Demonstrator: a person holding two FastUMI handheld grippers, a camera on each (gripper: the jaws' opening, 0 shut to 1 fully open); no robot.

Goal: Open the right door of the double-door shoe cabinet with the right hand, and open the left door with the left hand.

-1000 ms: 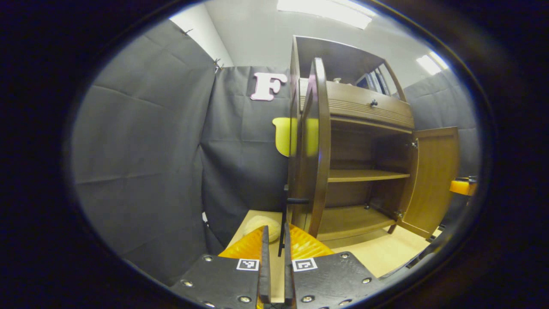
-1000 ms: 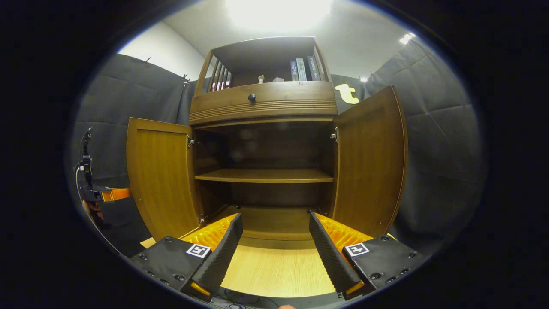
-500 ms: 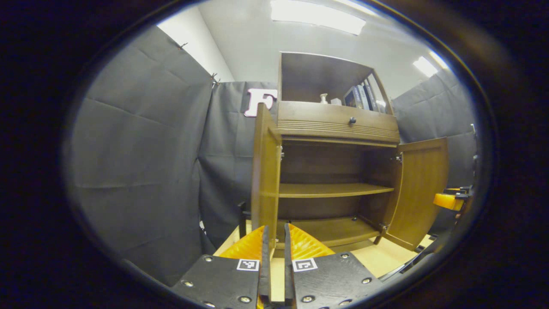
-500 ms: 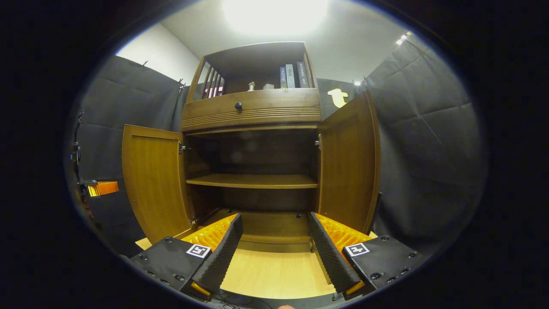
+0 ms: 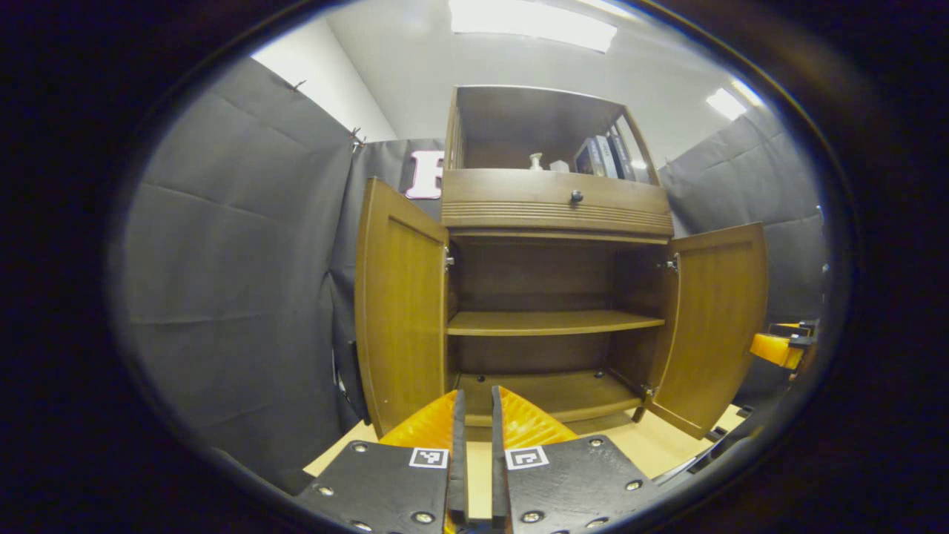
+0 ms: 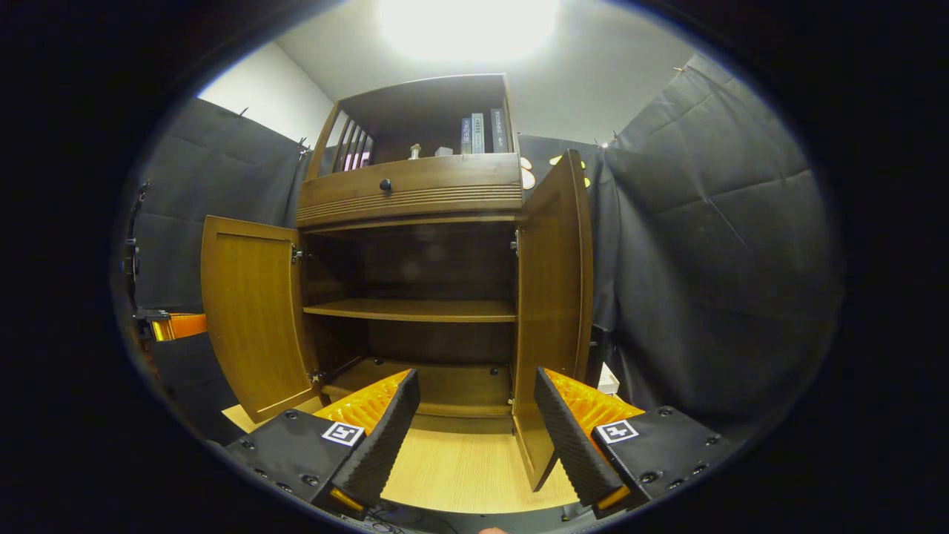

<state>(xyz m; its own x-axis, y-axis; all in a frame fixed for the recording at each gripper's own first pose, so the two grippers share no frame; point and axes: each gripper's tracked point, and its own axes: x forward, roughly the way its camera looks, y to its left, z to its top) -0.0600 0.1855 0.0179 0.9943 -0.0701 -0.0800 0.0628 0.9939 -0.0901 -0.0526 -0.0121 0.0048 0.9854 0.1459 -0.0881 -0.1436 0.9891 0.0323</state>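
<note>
The shoe cabinet (image 5: pixel 552 215) is of brown wood and stands on a pale wooden floor (image 6: pixel 460 475), straight ahead of both grippers. Both doors are open. In the left gripper view the left door (image 5: pixel 400 304) stands beyond the fingers and a little to their left side, and the right door (image 5: pixel 715 326) is far to the right. Inside there is one shelf (image 5: pixel 552 322), with nothing on it, and a bottom board. Above the doors there is a drawer with a small dark knob (image 5: pixel 575 196), and books (image 6: pixel 482 133) stand in the top compartment.

The left gripper (image 5: pixel 474 430) has its fingers nearly together and holds nothing. The right gripper (image 6: pixel 474 423) has its fingers wide apart; the edge of the right door comes down between them.
</note>
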